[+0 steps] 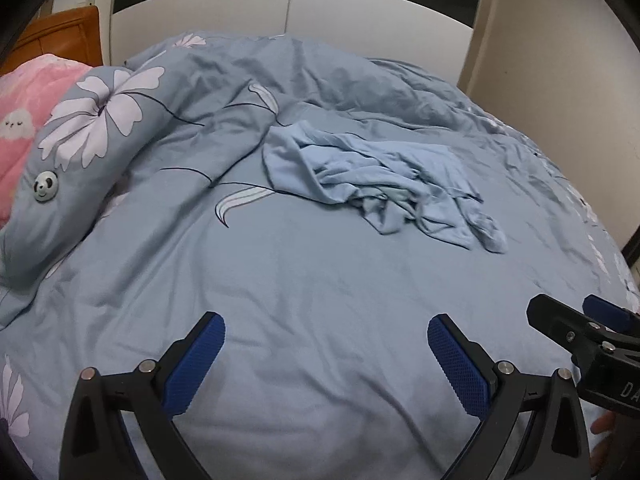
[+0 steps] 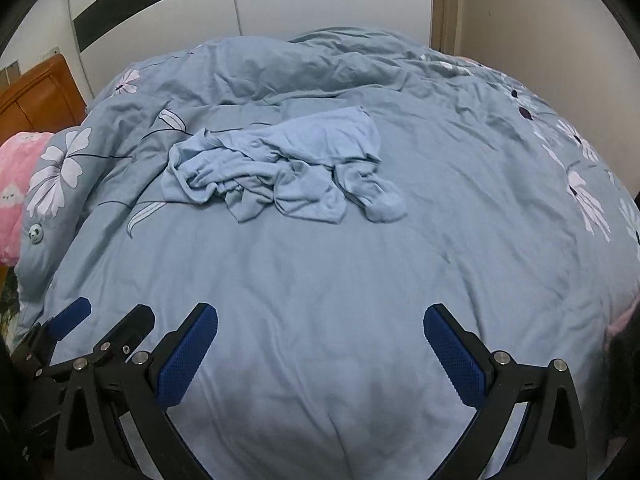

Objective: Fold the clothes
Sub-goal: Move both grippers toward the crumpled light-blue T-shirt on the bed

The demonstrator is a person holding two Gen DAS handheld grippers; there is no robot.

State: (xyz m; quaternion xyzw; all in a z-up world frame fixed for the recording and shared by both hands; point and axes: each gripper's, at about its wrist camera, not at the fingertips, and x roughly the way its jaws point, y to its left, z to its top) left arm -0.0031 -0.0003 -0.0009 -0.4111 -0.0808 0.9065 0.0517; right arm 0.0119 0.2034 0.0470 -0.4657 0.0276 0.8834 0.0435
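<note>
A crumpled light blue garment [image 1: 380, 184] lies in a heap on the blue floral duvet [image 1: 304, 280]; it also shows in the right wrist view [image 2: 288, 164]. My left gripper [image 1: 326, 332] is open and empty, held over the near part of the bed, well short of the garment. My right gripper [image 2: 320, 324] is open and empty too, beside the left one. The right gripper shows at the right edge of the left wrist view [image 1: 576, 320], and the left gripper at the lower left of the right wrist view [image 2: 108, 320].
A floral pillow [image 1: 80, 152] with a panda button [image 1: 45, 187] lies at the left, next to a pink blanket [image 1: 24, 112]. A wooden headboard [image 1: 60, 36] and a white wardrobe [image 1: 360, 20] stand behind the bed. The duvet is bunched up at the far side [image 2: 320, 68].
</note>
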